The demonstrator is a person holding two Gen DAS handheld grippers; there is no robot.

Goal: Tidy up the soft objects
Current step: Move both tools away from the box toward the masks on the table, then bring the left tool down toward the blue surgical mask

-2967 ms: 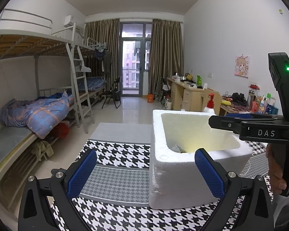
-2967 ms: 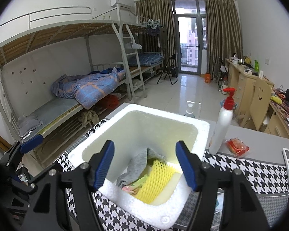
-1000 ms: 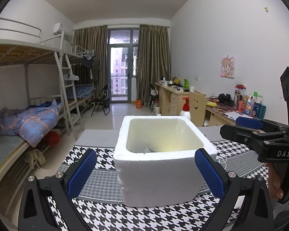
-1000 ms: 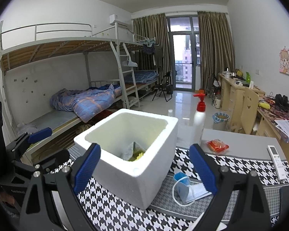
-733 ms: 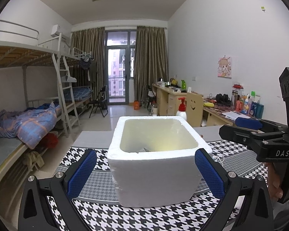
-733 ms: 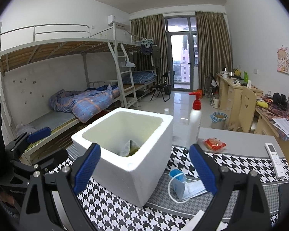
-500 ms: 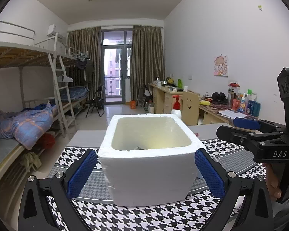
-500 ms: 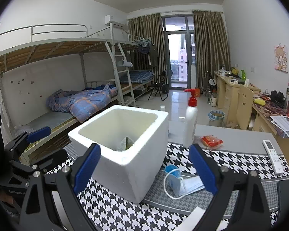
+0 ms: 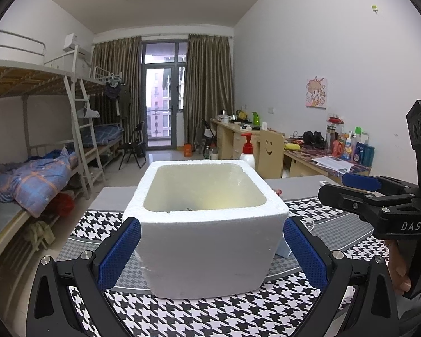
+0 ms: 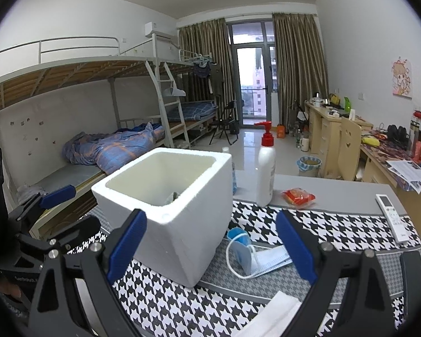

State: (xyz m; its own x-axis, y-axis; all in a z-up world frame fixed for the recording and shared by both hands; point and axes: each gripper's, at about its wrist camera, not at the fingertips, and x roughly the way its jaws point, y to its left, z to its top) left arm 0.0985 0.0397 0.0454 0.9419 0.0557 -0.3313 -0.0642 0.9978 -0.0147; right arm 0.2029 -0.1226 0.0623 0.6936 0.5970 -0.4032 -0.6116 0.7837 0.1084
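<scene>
The foam box point(image 10: 165, 210) stands on the houndstooth mat; a grey cloth point(image 10: 173, 196) already lies inside it; the blue face mask point(image 10: 248, 255) lies flat just right of the box, its long side running away from it; the right gripper point(image 10: 210, 250), spread wide and empty, hangs nearest the mask; the left gripper point(image 9: 210, 252), likewise wide and empty, faces the box wall.

Left wrist view low, close behind the foam box point(image 9: 207, 238) at 12 o'clock, right wrist view higher, box point(image 10: 168, 210) at 10 o'clock, both sharing box and houndstooth worktop point(image 9: 210, 317).
</scene>
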